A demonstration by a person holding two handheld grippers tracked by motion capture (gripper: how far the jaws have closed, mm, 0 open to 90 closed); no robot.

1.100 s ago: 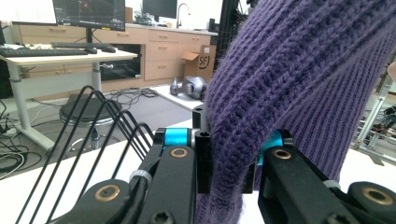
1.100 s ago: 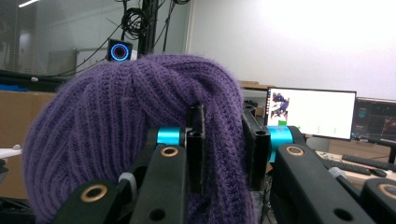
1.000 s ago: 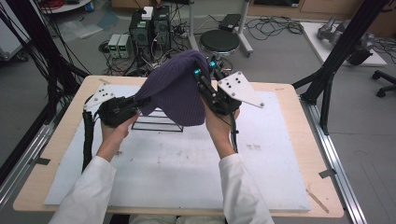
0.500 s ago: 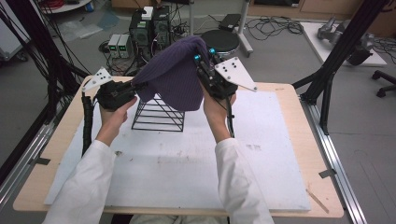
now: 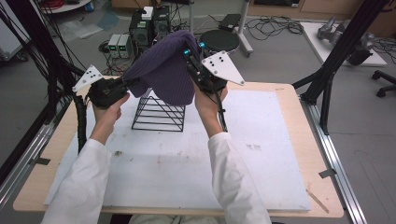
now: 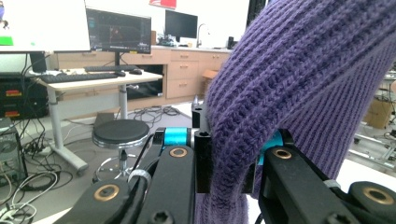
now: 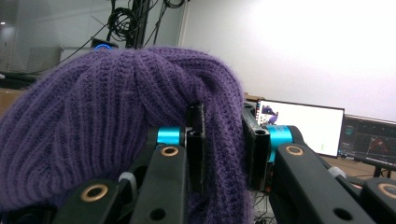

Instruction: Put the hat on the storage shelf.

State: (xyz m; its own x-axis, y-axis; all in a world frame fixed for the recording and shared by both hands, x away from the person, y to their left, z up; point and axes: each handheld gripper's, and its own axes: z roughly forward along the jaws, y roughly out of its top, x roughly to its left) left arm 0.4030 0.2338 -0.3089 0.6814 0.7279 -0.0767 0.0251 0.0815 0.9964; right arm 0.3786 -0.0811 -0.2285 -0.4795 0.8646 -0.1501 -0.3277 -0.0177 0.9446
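A purple knitted hat [image 5: 166, 70] hangs stretched in the air between both grippers, above a black wire pyramid stand [image 5: 159, 110] on the white mat. My left gripper [image 5: 125, 87] is shut on the hat's left rim; in the left gripper view the knit [image 6: 280, 93] is pinched between the black jaws at the gripper's tips [image 6: 231, 161]. My right gripper [image 5: 190, 60], with its grey plate, is shut on the hat's upper right part; the right gripper view has the bunched knit [image 7: 116, 126] clamped between the jaws [image 7: 224, 144]. The hat hides the stand's top.
The white mat [image 5: 261, 154] covers most of the wooden table [image 5: 299, 98]. Beyond the far edge are a black round stool [image 5: 219, 41], computer boxes [image 5: 144, 25] and cables on the floor. Black frame legs [image 5: 327, 79] rise at the table's right and left.
Both hands have carried the hat away from the person toward the table's far side and a little up. The hat's lower edge now hangs over the stand's top instead of covering most of it.
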